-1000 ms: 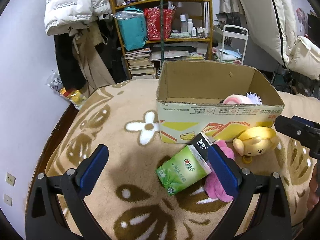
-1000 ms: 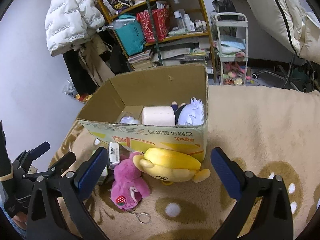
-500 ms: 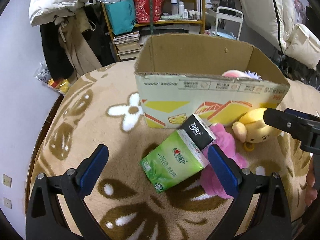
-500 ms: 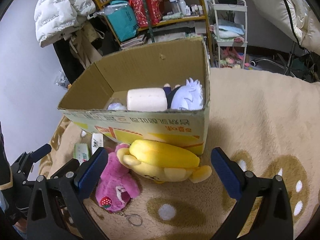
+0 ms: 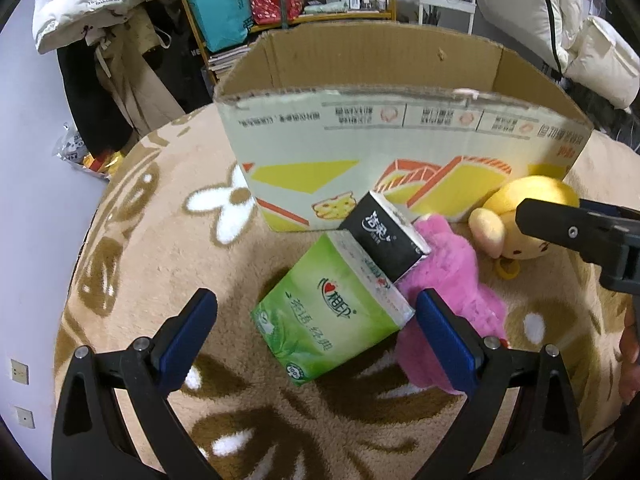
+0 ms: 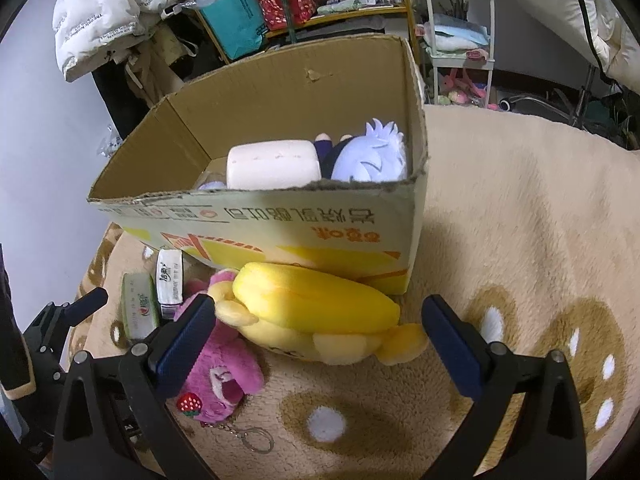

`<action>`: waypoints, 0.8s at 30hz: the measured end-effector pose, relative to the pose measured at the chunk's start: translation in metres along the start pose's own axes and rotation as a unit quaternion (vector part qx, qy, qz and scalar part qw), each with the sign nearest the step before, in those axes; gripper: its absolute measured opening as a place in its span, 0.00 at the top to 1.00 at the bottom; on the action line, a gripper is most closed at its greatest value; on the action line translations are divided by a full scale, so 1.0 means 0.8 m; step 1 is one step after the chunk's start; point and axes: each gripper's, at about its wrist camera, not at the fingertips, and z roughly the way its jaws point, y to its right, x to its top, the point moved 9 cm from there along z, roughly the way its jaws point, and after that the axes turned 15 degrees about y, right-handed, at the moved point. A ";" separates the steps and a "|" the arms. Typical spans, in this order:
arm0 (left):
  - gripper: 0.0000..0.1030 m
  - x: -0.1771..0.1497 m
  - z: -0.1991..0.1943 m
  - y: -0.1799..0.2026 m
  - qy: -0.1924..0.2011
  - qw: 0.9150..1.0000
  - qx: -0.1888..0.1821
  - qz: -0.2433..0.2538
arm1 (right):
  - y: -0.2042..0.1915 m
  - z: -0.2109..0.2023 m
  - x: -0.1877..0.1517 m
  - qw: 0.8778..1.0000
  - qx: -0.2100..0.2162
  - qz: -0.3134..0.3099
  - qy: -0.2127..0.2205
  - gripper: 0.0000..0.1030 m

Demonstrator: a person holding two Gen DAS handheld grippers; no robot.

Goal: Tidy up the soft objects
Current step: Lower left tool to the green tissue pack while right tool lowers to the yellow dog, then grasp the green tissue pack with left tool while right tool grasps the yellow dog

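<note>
Left gripper [image 5: 316,326] spread wide around the green tissue pack [image 5: 326,316], black tissue pack [image 5: 386,238] just past it — right gripper [image 6: 316,332] equally wide, yellow plush [image 6: 320,314] between its fingers, pink plush [image 6: 222,372] at its left finger, cardboard box [image 6: 280,224] beyond.
</note>
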 end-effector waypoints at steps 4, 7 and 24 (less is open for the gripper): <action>0.05 -0.007 0.008 0.000 -0.017 1.000 -0.005 -0.009 | 0.002 0.005 -0.003 1.000 -0.004 -0.001 -0.006 0.00; 0.05 -0.008 0.010 -0.004 -0.022 0.999 -0.009 -0.026 | 0.004 0.008 -0.006 1.000 -0.007 0.000 -0.011 0.00; 0.27 -0.013 0.012 -0.015 -0.032 0.994 -0.033 -0.098 | 0.002 0.014 -0.005 1.000 0.011 0.017 -0.019 0.04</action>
